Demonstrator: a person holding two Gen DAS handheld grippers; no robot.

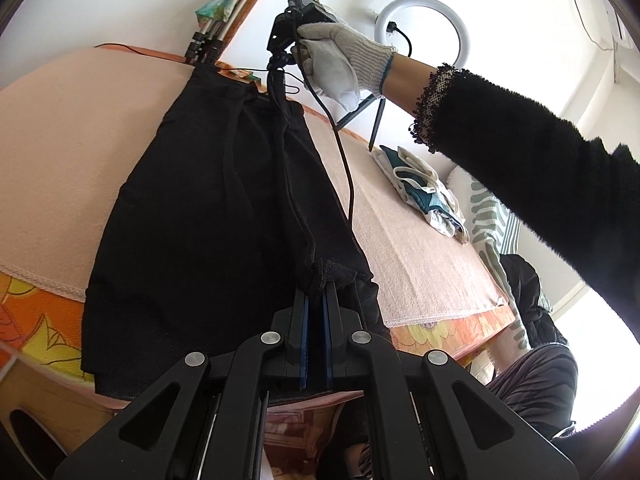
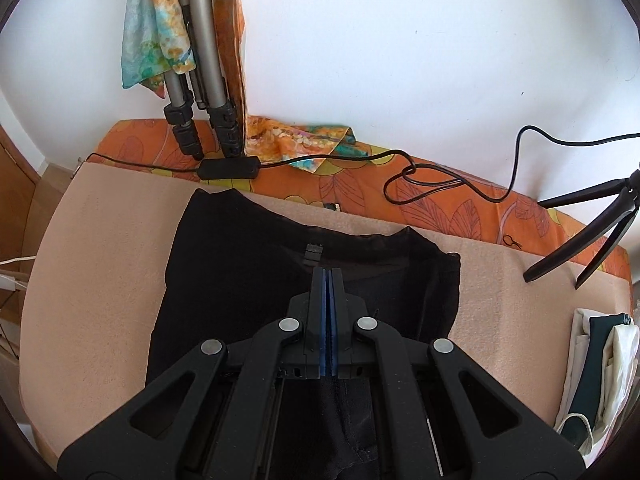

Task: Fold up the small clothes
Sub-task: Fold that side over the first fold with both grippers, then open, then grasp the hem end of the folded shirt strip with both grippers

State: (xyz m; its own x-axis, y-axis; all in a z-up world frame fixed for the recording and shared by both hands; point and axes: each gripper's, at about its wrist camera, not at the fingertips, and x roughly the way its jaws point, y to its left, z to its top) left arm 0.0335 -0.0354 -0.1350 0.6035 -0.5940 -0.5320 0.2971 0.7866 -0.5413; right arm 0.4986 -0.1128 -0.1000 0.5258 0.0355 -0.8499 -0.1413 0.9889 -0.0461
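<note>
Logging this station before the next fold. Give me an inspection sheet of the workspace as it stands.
Surface: pink blanket over an orange flowered sheet.
Job's things: black shorts spread on the blanket.
Clutter: folded white and teal clothes at the right; scarf on tripod legs.
Grippers: left gripper shut on a shorts edge; right gripper shut above the shorts, grip unclear.
Cables: black cable looped along the far edge.
Surroundings: white wall, ring light.

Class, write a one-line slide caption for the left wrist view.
Left gripper pinches the black shorts hem on a peach blanket.
</note>
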